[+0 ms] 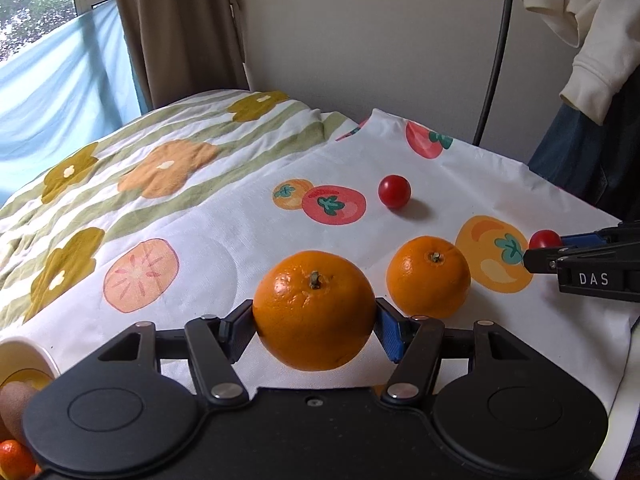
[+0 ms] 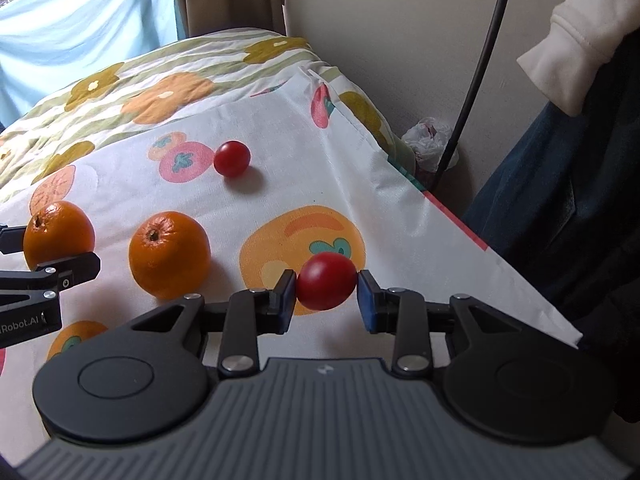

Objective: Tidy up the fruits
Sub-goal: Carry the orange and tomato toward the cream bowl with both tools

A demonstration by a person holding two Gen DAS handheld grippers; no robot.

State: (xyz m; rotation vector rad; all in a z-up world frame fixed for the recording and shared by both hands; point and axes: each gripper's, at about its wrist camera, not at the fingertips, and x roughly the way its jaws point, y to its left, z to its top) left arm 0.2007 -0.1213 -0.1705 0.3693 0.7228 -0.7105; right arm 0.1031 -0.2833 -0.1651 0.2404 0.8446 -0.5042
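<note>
My left gripper (image 1: 315, 322) is shut on a large orange (image 1: 314, 310), its pads pressed on both sides; it also shows in the right wrist view (image 2: 58, 236). A second orange (image 1: 428, 276) sits on the fruit-print cloth just right of it (image 2: 169, 254). My right gripper (image 2: 326, 294) is closed around a red cherry tomato (image 2: 326, 280); the left pad touches it and the right pad sits very close. That tomato also shows in the left wrist view (image 1: 545, 239). Another cherry tomato (image 1: 394, 191) lies farther back on the cloth (image 2: 231, 158).
A yellow-white bowl (image 1: 24, 364) with fruit stands at the lower left, partly hidden. The cloth's edge (image 2: 500, 256) drops off to the right. A wall, a dark cable (image 2: 472, 92) and hanging clothes (image 2: 580, 40) stand behind; a striped flower blanket (image 1: 120, 168) lies left.
</note>
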